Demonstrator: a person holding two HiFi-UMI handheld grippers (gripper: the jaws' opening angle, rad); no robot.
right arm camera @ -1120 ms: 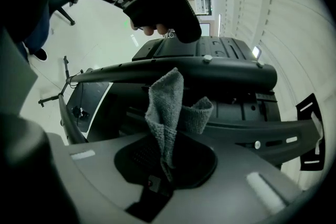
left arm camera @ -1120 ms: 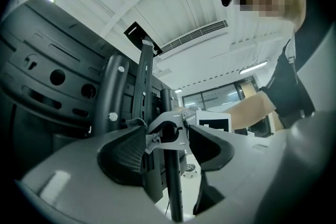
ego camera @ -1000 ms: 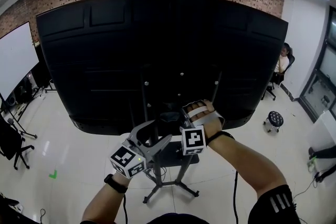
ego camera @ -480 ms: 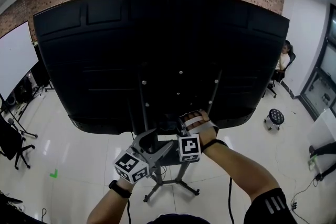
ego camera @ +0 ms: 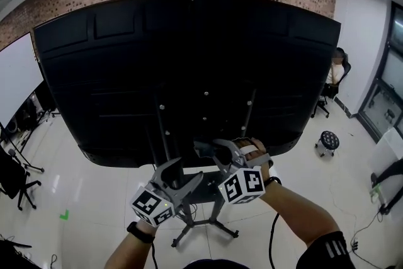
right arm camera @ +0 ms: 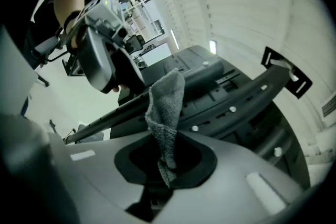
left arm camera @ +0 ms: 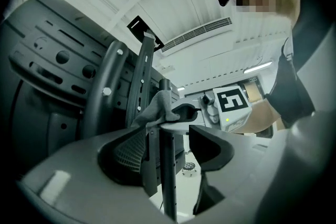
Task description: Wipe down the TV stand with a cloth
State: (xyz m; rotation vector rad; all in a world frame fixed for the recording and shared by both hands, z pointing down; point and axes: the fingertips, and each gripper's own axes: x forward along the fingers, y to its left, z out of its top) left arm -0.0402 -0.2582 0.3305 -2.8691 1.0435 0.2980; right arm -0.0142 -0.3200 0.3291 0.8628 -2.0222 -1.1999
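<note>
Cloth is pinched in the right gripper. Its jaws are closed tight on the lower end, so the free part stands up out of them as a loose tuft that can be pressed against metal. In the right gripper view the tuft lies against a dark bar of the TV stand that crosses the middle of the frame. Gripping it by one end looks chosen to leave plenty of fabric for rubbing.

The left gripper has its jaws wide apart and holds nothing, with a slim post of the stand rising between them. A strip of pale floor shows between the post and the jaw at the right of the frame, so it straddles rather than clamps. It seems parked there as a guide or steadying point while the other gripper wipes. In the head view both grippers sit at lower centre, just under the bottom edge of the big black TV, whose back fills the upper frame.

The cloth is small and grey, with a coarse looped weave, and it is limp and crumpled on itself. In the left gripper view it shows at centre, draped at the post just beside the right gripper's tip. The stand is dark matte metal, with thin uprights carrying pale bolt heads and rows of holes. Its feet spread on the glossy white floor at bottom centre.
</note>
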